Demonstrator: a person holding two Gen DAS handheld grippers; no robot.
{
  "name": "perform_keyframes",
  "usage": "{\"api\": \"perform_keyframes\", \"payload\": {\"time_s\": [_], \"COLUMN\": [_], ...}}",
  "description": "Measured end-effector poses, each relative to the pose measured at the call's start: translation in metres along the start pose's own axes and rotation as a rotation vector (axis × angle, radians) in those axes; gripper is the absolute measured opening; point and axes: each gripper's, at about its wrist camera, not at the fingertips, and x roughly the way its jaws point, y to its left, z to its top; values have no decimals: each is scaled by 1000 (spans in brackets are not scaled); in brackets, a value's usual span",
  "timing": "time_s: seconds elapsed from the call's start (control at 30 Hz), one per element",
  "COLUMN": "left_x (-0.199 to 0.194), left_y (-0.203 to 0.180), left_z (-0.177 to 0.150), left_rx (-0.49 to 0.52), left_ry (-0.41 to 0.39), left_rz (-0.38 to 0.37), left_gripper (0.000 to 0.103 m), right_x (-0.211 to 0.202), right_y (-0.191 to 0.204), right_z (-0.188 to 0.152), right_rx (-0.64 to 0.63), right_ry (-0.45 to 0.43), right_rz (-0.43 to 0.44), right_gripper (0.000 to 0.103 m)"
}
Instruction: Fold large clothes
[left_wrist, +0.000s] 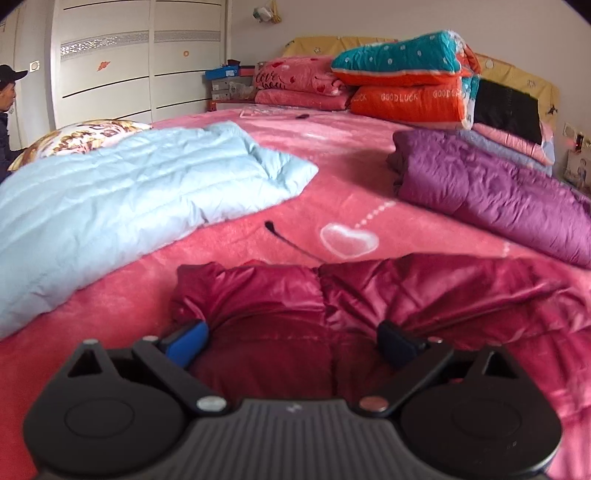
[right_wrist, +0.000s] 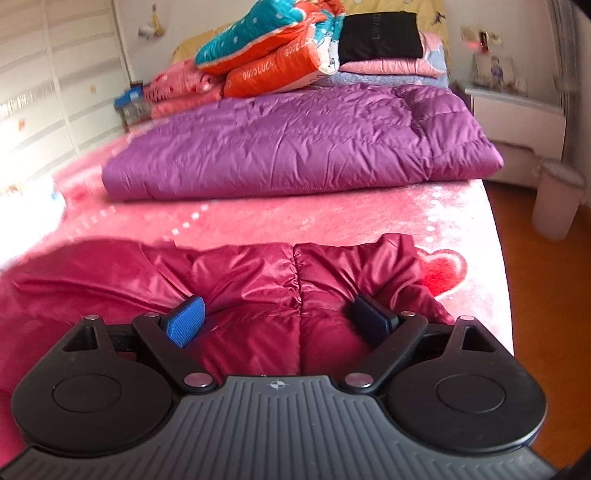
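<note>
We have the dark red puffer jacket (left_wrist: 369, 295) lying flat on the near part of the pink bedspread (left_wrist: 332, 155), right under both tools. Its long axis runs crosswise, left to right in both wrist views; one end lies toward the right edge of the bed, beside a printed red heart (right_wrist: 443, 269). Which end is collar or hem we cannot tell.

Left gripper (left_wrist: 291, 339): jaws spread wide, blue pads either side of a bulge of red fabric, tips sunk into the padding but not pinching it. Right gripper (right_wrist: 279, 317): same stance, jaws wide apart over a stitched seam, fabric between the pads, no clamp visible.

Beyond, a light blue quilted garment (left_wrist: 129, 195) lies to the left, well apart from the red one. A purple quilted garment (right_wrist: 295, 144), folded into a slab, lies farther back on the right with its long axis also crosswise. Stacked quilts (left_wrist: 406, 81) sit at the headboard. A white bin (right_wrist: 557, 199) stands on the floor beside the bed.
</note>
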Motion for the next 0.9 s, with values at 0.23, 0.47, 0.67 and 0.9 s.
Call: {"api": "perform_keyframes", "payload": {"time_s": [0.23,0.47,0.67,0.9], "left_x": [-65,-43,-15,4], "left_y": [-69,-149,-177,-178], "left_z": [16,10,1,-15], "left_rx": [59,163,168,165], "left_ry": [-123,-60,17,26], "left_rz": [-128,-101,-42,-3], "left_gripper": [100,101,102,103], "right_x": [-50,-61,-53,-47], "right_y": [-13,-12,-19,-25], "right_z": [14,6,-3,-9], "right_rx": [100,59,-14,-20], "right_ry": [-73,-51,-17,-2], "right_rz": [55,33,-8,17], "right_gripper": [103,103,103,103]}}
